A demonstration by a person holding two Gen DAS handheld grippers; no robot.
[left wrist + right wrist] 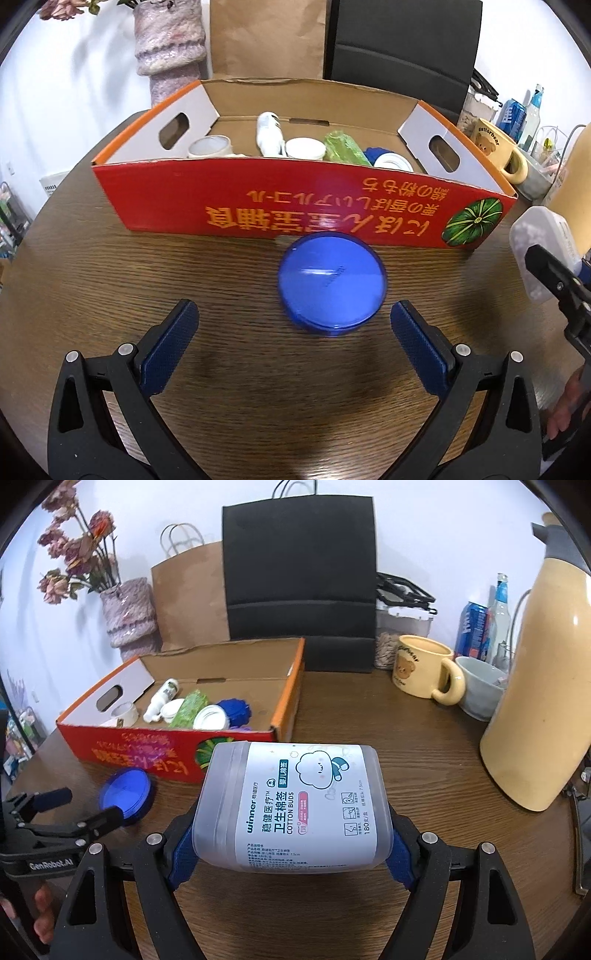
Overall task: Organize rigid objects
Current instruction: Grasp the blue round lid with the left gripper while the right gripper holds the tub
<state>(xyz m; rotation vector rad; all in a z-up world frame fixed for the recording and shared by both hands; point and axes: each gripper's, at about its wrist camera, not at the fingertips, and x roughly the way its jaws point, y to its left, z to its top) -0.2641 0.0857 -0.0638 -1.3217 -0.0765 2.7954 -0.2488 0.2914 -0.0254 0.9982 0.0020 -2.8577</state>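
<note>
A round blue lid (331, 283) lies on the wooden table just in front of the red cardboard box (295, 206). My left gripper (295, 323) is open, its blue pads on either side of the lid and slightly short of it. My right gripper (291, 836) is shut on a translucent cotton buds box (291, 805) and holds it above the table, right of the red box (155, 753). The blue lid (125, 794) and my left gripper (88, 808) also show in the right wrist view. The cotton buds box (543, 251) shows at the right edge of the left wrist view.
The red box holds a white bottle (269, 134), white jars (306, 148), a green packet (345, 147) and a blue item (234, 709). A bear mug (424, 670), grey bowl (480, 686), tall cream thermos (543, 686), cans and bottles stand right. Paper bags (299, 576) and a vase (127, 609) stand behind.
</note>
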